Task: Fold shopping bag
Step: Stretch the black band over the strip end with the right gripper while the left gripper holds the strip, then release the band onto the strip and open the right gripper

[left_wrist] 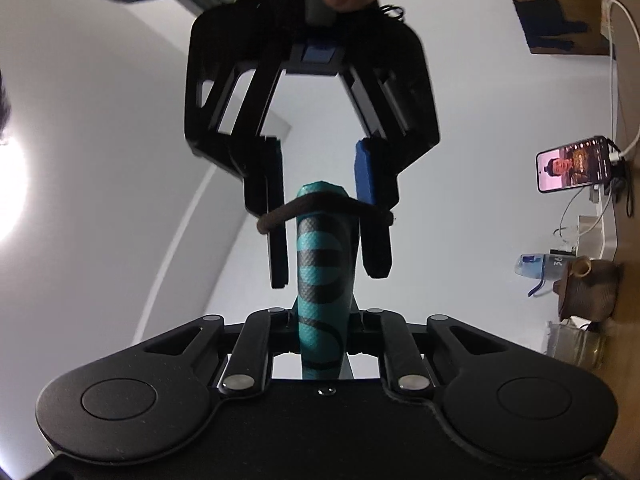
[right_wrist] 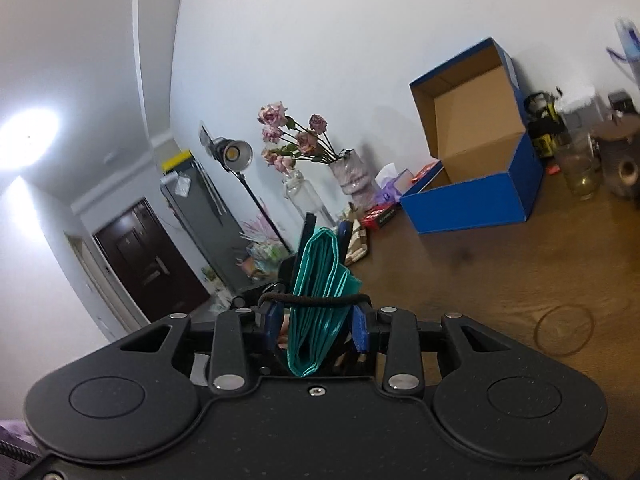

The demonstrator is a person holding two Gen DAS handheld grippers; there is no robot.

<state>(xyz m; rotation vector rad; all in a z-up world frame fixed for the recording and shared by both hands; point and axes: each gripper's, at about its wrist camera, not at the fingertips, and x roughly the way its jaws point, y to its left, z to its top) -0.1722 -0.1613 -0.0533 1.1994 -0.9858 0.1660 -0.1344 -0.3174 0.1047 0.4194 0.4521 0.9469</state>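
Note:
The shopping bag (left_wrist: 322, 280) is teal with dark rings, folded into a narrow upright roll. My left gripper is shut on its lower end, its fingertips hidden behind the roll. My right gripper (left_wrist: 330, 274) faces it from above, open, its fingers on either side of the roll's top. A dark elastic band (left_wrist: 320, 206) is stretched across those two fingers and lies over the roll's tip. In the right wrist view the teal folded bag (right_wrist: 320, 304) stands between the blue fingers (right_wrist: 359, 328), with the band (right_wrist: 316, 301) across it.
A wooden table (right_wrist: 500, 280) carries an open blue cardboard box (right_wrist: 476, 176), vases of dried roses (right_wrist: 352, 176), a glass jar (right_wrist: 580, 168) and a loose rubber band (right_wrist: 564, 330). A lit phone on a stand (left_wrist: 574, 164) and a water bottle (left_wrist: 538, 266) stand at the right.

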